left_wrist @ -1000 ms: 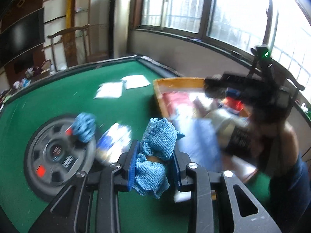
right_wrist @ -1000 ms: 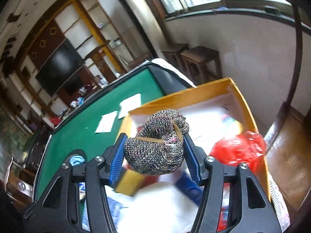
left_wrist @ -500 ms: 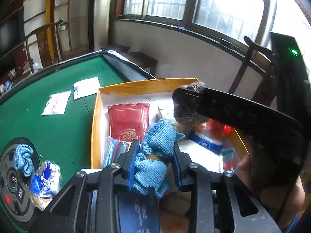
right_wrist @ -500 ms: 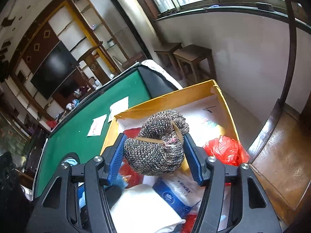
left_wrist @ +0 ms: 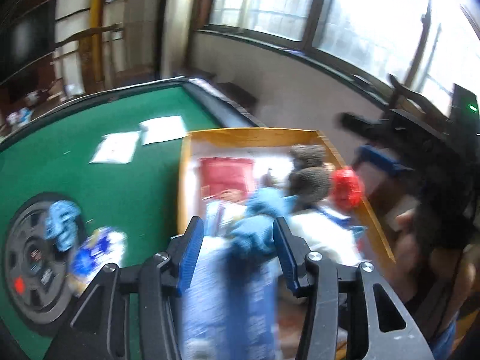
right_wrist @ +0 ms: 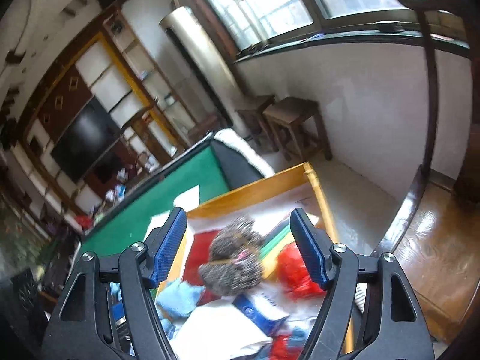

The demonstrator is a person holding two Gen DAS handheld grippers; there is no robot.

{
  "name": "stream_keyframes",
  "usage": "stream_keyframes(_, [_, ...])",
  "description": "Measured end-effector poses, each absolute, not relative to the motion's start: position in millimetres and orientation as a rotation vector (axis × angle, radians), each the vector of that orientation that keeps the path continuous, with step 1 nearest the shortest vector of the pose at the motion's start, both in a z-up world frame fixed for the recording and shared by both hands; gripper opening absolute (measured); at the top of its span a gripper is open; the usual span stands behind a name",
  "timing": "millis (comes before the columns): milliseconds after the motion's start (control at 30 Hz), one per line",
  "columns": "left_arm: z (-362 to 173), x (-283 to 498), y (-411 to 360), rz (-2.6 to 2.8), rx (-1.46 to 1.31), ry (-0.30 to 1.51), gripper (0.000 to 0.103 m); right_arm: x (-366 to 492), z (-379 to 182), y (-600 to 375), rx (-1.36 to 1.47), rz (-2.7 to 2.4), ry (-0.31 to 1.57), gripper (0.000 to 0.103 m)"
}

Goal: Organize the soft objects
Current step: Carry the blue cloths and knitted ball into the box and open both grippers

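Both bundles have left the jaws since a second ago: the blue cloth bundle (left_wrist: 255, 225) and the grey knitted bundle (right_wrist: 235, 265), each gripped before, now sit free. The left gripper (left_wrist: 237, 252) has its jaws opening, about half spread, the blue pads clear of the blue cloth bundle, which shows blurred between them over the wooden box (left_wrist: 255, 135). The right gripper (right_wrist: 238, 246) also has its jaws opening, wide, with the grey knitted bundle below and between them, touching neither pad, among the box's contents beside a red bag (right_wrist: 295, 273) and a blue-and-white packet (right_wrist: 264, 309). On the green worktop (left_wrist: 90, 180) another blue cloth (left_wrist: 61, 225) lies on a round dark disc (left_wrist: 33, 285), just beside a blue-and-white pack (left_wrist: 96, 255).
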State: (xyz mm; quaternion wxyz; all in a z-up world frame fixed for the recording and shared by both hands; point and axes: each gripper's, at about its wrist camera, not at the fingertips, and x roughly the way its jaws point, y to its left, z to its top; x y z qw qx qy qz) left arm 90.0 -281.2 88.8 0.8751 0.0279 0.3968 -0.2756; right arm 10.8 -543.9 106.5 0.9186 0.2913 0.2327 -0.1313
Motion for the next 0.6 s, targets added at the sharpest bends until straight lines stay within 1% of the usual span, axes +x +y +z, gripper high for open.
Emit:
stream_keyframes(133, [76.1, 92.8, -250.6, -0.391, 0.062, 0.873, 0.049, 1.2, 98.9, -565.5, 0.7, -0.331, 0.504, 0.072])
stream_keyframes(233, [71.2, 92.1, -237.6, -0.319, 0.063, 0.842, 0.049, 2.5, 91.3, -571.4, 0.758, -0.311, 0.526, 0.072])
stream_keyframes(367, [58.3, 96.6, -249.7, -0.328, 0.096, 0.875, 0.049, 5.3, 89.0, -566.1, 0.755, -0.292, 0.533, 0.072])
stream_keyframes(600, [56.5, 97.5, -281.1, -0.349, 0.136, 0.878, 0.049, 5.0, 89.4, -564.3, 0.756, -0.279, 0.525, 0.072])
